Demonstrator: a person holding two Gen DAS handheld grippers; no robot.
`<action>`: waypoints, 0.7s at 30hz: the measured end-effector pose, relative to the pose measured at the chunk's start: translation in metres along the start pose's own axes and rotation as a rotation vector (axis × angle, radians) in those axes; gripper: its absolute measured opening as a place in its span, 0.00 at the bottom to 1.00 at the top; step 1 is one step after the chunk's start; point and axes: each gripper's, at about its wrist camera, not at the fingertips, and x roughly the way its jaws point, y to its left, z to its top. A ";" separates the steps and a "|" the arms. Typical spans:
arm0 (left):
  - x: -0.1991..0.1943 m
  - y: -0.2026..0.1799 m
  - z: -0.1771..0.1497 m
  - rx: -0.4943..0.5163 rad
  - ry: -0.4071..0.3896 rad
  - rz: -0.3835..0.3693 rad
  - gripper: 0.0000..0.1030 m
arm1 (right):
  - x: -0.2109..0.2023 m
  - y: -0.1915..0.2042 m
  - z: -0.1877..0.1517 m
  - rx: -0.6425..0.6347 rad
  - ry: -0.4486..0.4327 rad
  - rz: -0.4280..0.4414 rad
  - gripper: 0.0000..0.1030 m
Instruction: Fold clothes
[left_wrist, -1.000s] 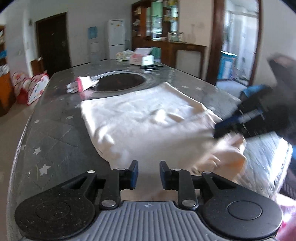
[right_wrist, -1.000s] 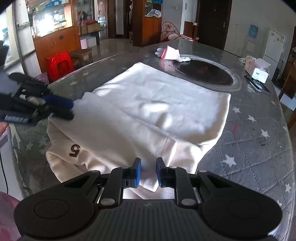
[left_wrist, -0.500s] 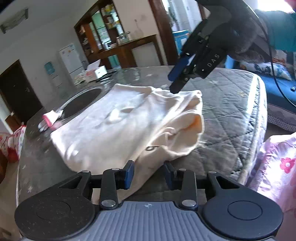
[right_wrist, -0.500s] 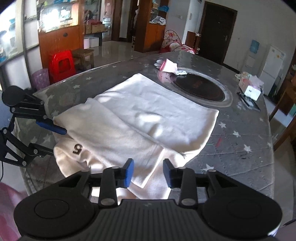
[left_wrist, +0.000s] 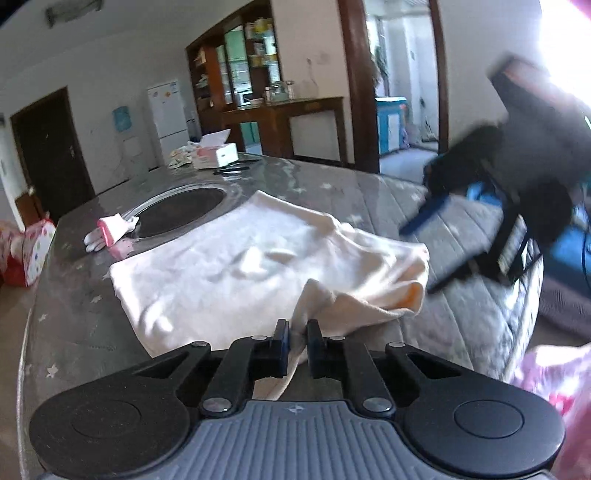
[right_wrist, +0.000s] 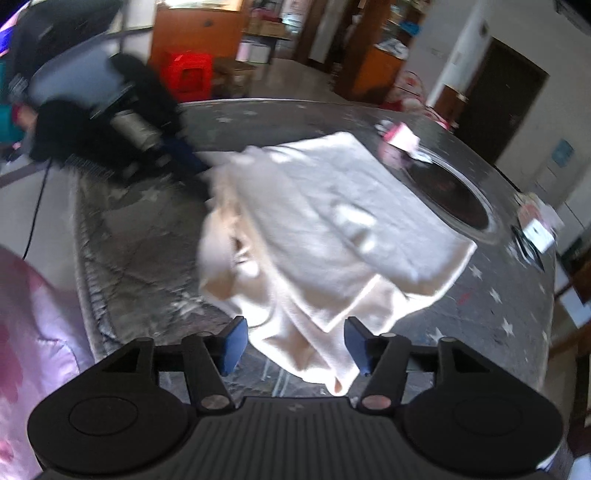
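Pinching a raised fold of the cream garment (left_wrist: 258, 266), the left gripper (left_wrist: 296, 338) is seen clamped on cloth at the near edge. The right gripper (right_wrist: 293, 345) is held with fingers wide apart, cloth hanging between them untouched. The garment is spread on the grey starred table (left_wrist: 74, 332), a pink glove (left_wrist: 109, 230) lying at far left.

Left gripper (left_wrist: 298, 338) pinched on a bunched edge of the cream garment (left_wrist: 258, 269), lifting it slightly off the gray star-print table (left_wrist: 74, 325). Right gripper (left_wrist: 476, 236) blurred, at the garment's far right side. Pink-cuffed glove (left_wrist: 109, 230) beside the round black inset (left_wrist: 181, 212).
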 end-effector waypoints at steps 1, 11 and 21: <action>0.001 0.004 0.003 -0.019 -0.002 -0.006 0.10 | 0.002 0.002 0.001 -0.014 -0.006 0.004 0.61; 0.011 0.024 0.008 -0.089 0.014 -0.048 0.10 | 0.035 -0.001 0.008 0.025 -0.044 0.025 0.33; -0.005 -0.005 -0.020 0.095 0.005 0.032 0.36 | 0.028 -0.035 0.018 0.239 -0.054 0.117 0.11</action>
